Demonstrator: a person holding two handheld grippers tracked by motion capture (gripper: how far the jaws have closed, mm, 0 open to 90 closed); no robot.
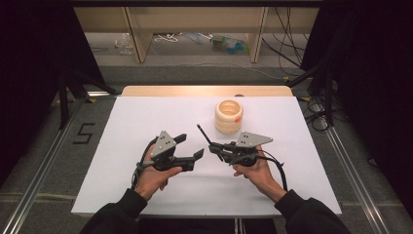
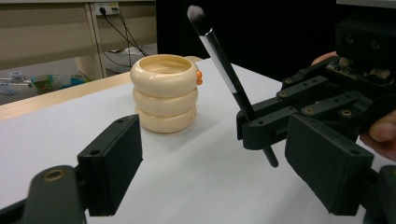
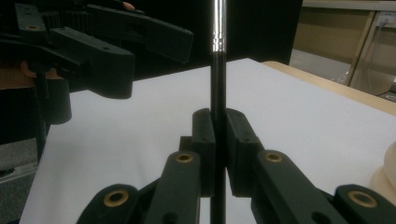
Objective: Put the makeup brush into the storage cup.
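Above the white table (image 1: pixel 146 195), the right gripper (image 1: pixel 214 147) clamped a brush (image 1: pixel 203 133) near the cream holder (image 1: pixel 228 116). In the left gripper view, the left gripper (image 2: pixel 219 158) gaped, holding nothing. In the right gripper view, jaws pinched the brush's handle.

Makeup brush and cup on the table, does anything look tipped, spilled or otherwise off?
Nothing stands out. The cream ringed cup stands upright on the white table, and the makeup brush is clamped by its handle in the right tongs, bristles up.

The makeup brush (image 2: pixel 224 70) was slim, with a black handle and silver ferrule. It stood tilted, bristles up, near the cream ringed holder (image 2: pixel 164 93).
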